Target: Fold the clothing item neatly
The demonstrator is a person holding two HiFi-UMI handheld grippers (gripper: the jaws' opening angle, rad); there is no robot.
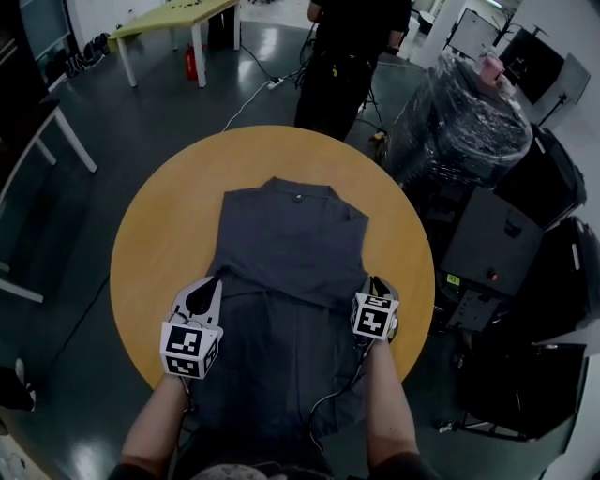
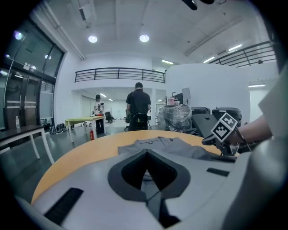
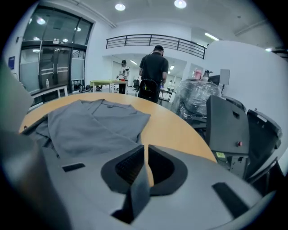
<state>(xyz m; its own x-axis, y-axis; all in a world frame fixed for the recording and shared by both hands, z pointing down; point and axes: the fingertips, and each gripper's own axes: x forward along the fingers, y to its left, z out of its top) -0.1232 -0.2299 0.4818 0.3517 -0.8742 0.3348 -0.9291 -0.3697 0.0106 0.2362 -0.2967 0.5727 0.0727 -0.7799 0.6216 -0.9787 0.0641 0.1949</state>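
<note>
A grey collared shirt (image 1: pixel 291 244) lies flat on the round orange table (image 1: pixel 150 244), collar at the far side and lower part hanging over the near edge toward me. My left gripper (image 1: pixel 212 287) is shut on the shirt's left edge, and a strip of grey cloth (image 2: pixel 152 197) runs between its jaws in the left gripper view (image 2: pixel 146 155). My right gripper (image 1: pixel 374 283) is shut on the shirt's right edge. The right gripper view (image 3: pixel 145 148) shows a fold of cloth (image 3: pixel 139 186) pinched there, with the rest of the shirt (image 3: pixel 90 126) spread to the left.
A person in black (image 1: pixel 352 56) stands just beyond the table's far edge. A plastic-wrapped bundle (image 1: pixel 459 122) and black equipment cases (image 1: pixel 492 244) crowd the right side. A green table (image 1: pixel 173 23) stands at the back left, and a white cable (image 1: pixel 248 98) runs across the floor.
</note>
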